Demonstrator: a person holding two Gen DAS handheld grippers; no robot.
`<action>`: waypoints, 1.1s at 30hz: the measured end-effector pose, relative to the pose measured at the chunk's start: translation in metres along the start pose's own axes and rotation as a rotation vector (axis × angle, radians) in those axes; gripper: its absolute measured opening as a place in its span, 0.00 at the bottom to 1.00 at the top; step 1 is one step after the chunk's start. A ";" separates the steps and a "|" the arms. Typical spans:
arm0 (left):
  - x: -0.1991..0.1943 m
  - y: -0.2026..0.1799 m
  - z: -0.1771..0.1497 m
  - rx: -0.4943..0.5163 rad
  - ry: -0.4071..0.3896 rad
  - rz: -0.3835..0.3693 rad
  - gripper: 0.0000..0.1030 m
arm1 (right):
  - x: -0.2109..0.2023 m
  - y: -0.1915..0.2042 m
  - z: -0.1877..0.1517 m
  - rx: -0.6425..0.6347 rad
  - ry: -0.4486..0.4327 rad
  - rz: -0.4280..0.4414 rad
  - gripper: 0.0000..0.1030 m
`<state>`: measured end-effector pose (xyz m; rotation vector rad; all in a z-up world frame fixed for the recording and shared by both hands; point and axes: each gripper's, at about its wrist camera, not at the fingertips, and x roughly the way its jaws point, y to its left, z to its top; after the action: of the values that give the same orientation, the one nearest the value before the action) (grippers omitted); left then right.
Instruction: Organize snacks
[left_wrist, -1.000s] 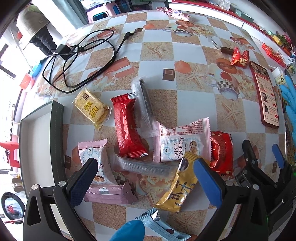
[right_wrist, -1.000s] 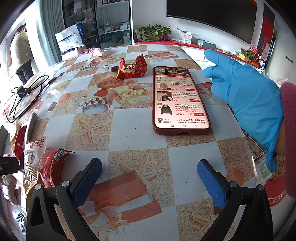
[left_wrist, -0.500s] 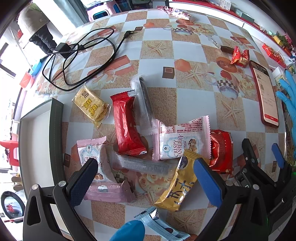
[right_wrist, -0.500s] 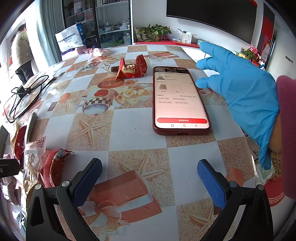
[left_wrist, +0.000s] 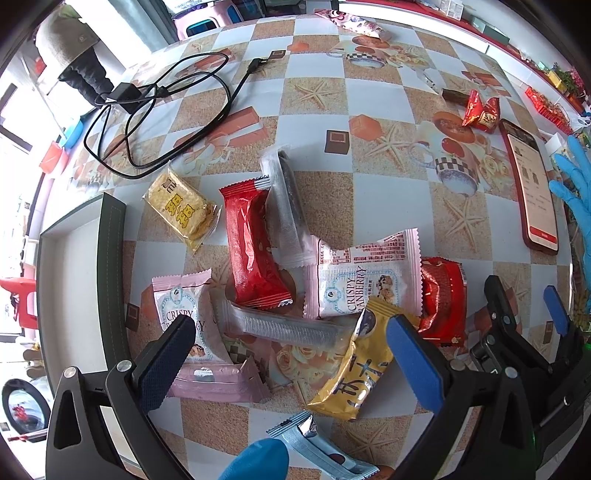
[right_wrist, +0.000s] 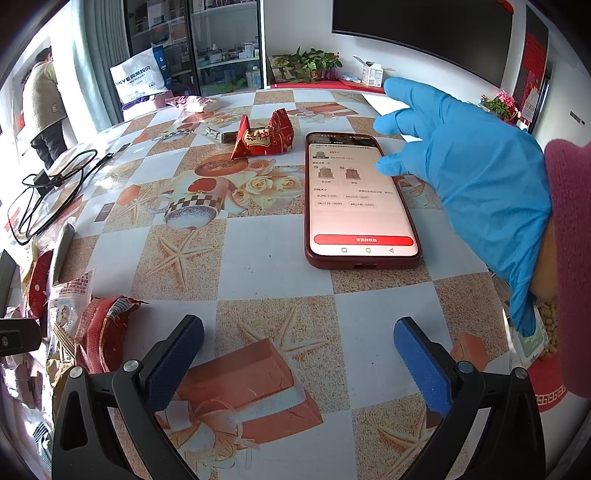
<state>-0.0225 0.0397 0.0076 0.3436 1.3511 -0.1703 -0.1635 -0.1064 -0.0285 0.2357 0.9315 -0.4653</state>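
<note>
Left wrist view showed the left gripper (left_wrist: 288, 360) spread wide and empty above the snacks (left_wrist: 295, 280), the clear bar (left_wrist: 284, 326) just ahead between its fingers. Closing squarely across that bar alone seemed best. Right gripper (right_wrist: 297, 356) lay wide, empty.

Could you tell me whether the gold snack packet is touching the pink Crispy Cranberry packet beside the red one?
Touching: in the left wrist view the gold snack packet's top end lies over the pink Crispy Cranberry packet's lower edge.
</note>
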 end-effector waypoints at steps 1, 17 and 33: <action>0.000 0.000 0.000 0.000 -0.001 0.000 1.00 | 0.000 0.000 0.000 0.000 0.000 0.000 1.00; -0.001 -0.004 -0.002 0.007 0.001 -0.005 1.00 | 0.000 0.000 0.000 0.000 0.000 0.000 1.00; -0.002 -0.003 -0.003 0.005 0.002 -0.004 1.00 | 0.000 0.000 0.000 0.000 0.000 0.000 1.00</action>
<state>-0.0264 0.0381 0.0087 0.3449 1.3533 -0.1768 -0.1635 -0.1064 -0.0287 0.2358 0.9314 -0.4651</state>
